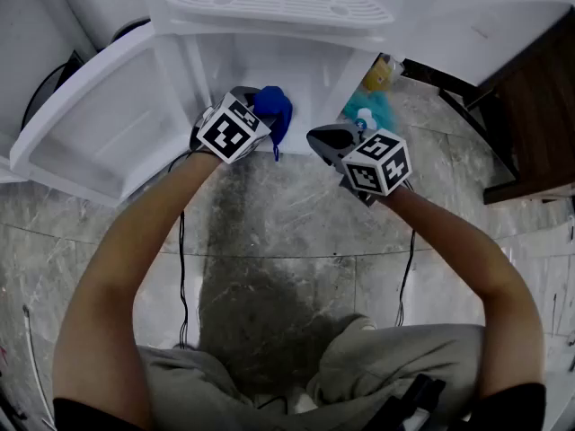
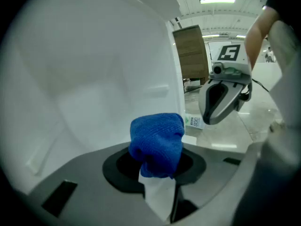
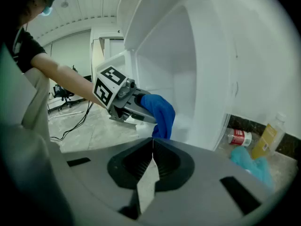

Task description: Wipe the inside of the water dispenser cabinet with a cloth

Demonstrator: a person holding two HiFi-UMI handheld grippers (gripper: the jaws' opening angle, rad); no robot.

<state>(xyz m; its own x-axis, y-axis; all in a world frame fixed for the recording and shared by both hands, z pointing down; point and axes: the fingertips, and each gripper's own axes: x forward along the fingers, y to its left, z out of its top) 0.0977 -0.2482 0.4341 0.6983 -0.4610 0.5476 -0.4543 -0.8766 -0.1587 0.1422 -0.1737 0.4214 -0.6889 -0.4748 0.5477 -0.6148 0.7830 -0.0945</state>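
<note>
Blue cloth [image 2: 157,140], seemingly pinched, fills left gripper [image 2: 158,171]; right gripper [image 3: 151,157] closed.

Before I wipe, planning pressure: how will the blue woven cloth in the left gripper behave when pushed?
The blue woven cloth bunches softly in the left gripper, so it likely squashes flat against the white cabinet wall. Its end droops, so probably floppy and light; it may trail.

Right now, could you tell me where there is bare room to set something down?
The marble floor in front of the cabinet is mostly bare. Right of the cabinet it is crowded: a yellow bottle and a teal bundle sit there.
</note>
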